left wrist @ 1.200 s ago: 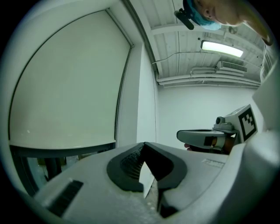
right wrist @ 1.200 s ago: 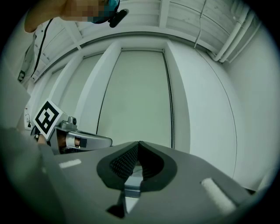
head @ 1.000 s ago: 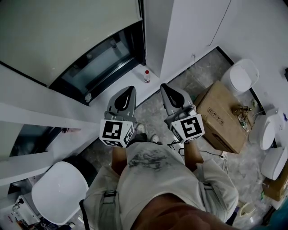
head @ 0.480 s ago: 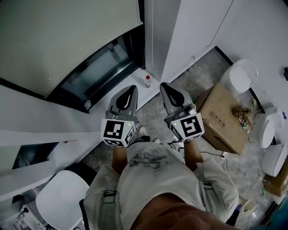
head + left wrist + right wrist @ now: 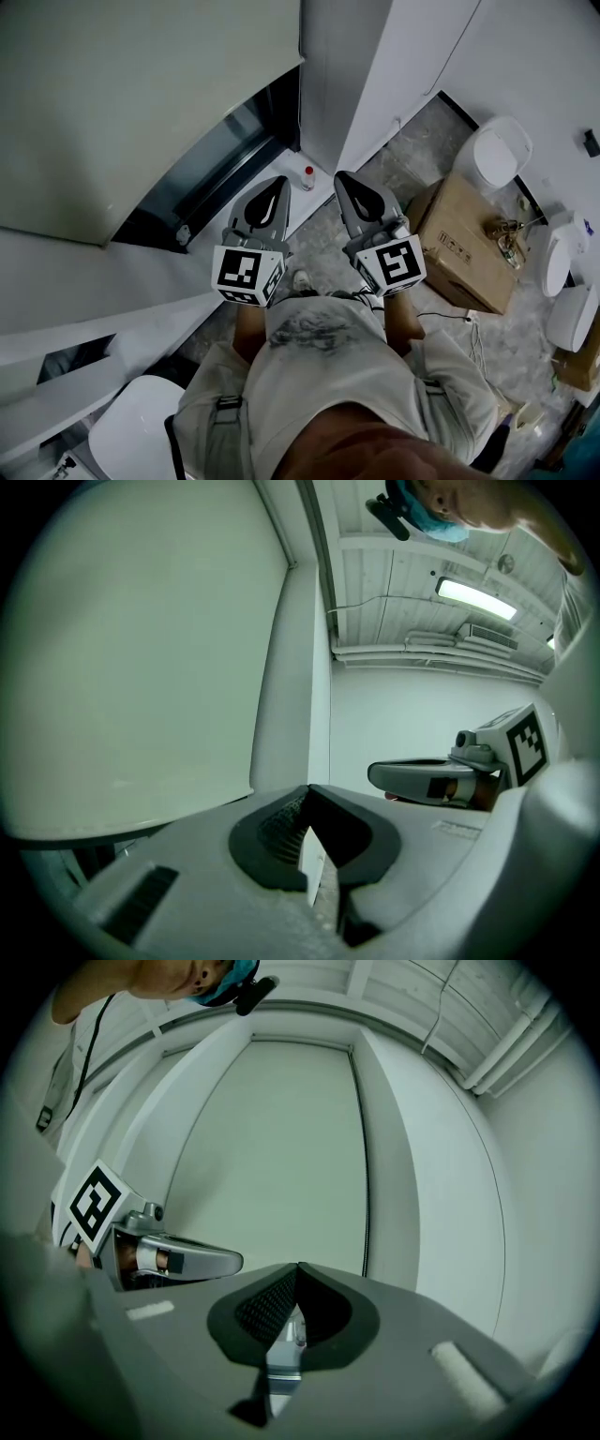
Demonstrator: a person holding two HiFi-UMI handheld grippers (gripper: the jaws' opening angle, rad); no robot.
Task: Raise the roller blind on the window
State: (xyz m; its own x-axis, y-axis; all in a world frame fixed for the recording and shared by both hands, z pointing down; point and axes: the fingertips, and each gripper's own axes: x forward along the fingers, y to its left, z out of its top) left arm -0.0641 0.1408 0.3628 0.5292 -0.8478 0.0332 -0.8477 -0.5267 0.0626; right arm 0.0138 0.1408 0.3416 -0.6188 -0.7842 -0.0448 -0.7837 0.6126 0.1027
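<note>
Roller blind hangs ahead of my left gripper and to its left, covering most of the window. A dark strip of glass stays bare under its lower edge, just in front of that gripper's tip. Both tools sit side by side, close to my body and well short of the blind. My left gripper's jaws are pressed together with nothing between them, and my right gripper is the same, closed and empty. A small bottle stands on the sill between the two tips, slightly ahead. A cardboard box lies to the right of my right gripper.
</note>
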